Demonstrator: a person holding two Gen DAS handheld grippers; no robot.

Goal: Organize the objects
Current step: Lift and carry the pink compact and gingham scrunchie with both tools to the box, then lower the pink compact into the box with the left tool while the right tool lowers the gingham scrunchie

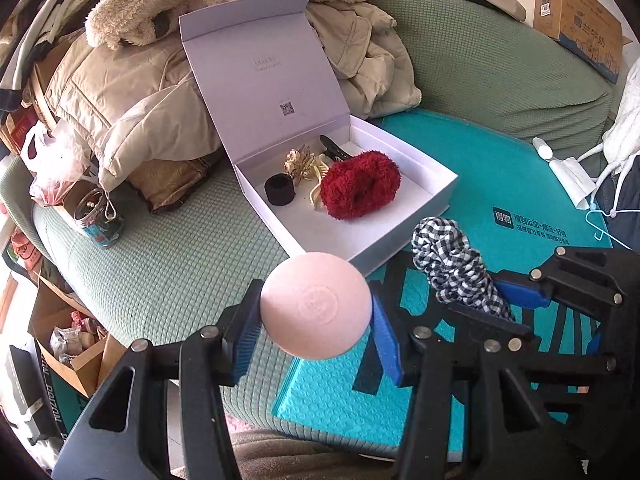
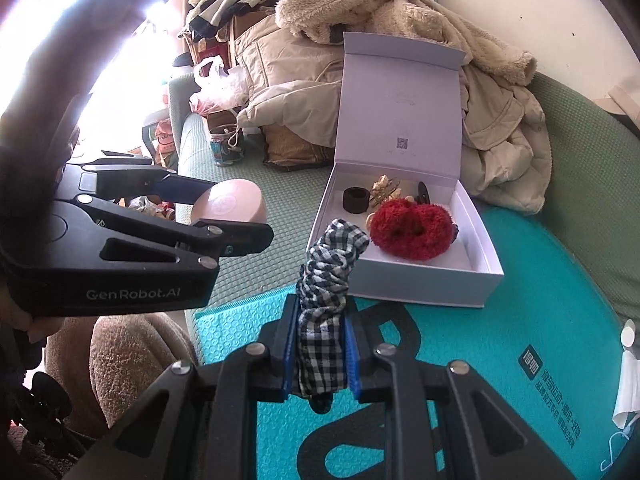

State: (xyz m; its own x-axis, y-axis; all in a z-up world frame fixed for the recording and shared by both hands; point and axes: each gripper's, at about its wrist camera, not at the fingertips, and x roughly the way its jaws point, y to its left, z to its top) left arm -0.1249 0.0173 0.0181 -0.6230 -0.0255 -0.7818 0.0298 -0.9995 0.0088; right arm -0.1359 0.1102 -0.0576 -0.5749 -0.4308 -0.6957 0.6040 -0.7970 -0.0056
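Note:
My left gripper (image 1: 316,320) is shut on a round pink compact (image 1: 316,306), held above the sofa's front edge, just in front of the open white box (image 1: 400,236). It also shows in the right wrist view (image 2: 230,204). My right gripper (image 2: 320,348) is shut on a black-and-white checked scrunchie (image 2: 332,264), which shows in the left wrist view (image 1: 456,264) too. The box (image 2: 476,240) holds a red fluffy scrunchie (image 1: 360,184), a black band (image 1: 280,189), a gold hair clip (image 1: 300,162) and a black clip (image 1: 334,148).
The box stands on a green sofa (image 1: 160,264) beside a teal mat (image 1: 520,184). Beige coats (image 1: 132,96) pile up behind the raised lid. A jar (image 1: 96,216) and plastic bag (image 1: 52,160) sit at the left; a cardboard box (image 1: 580,20) at the far right.

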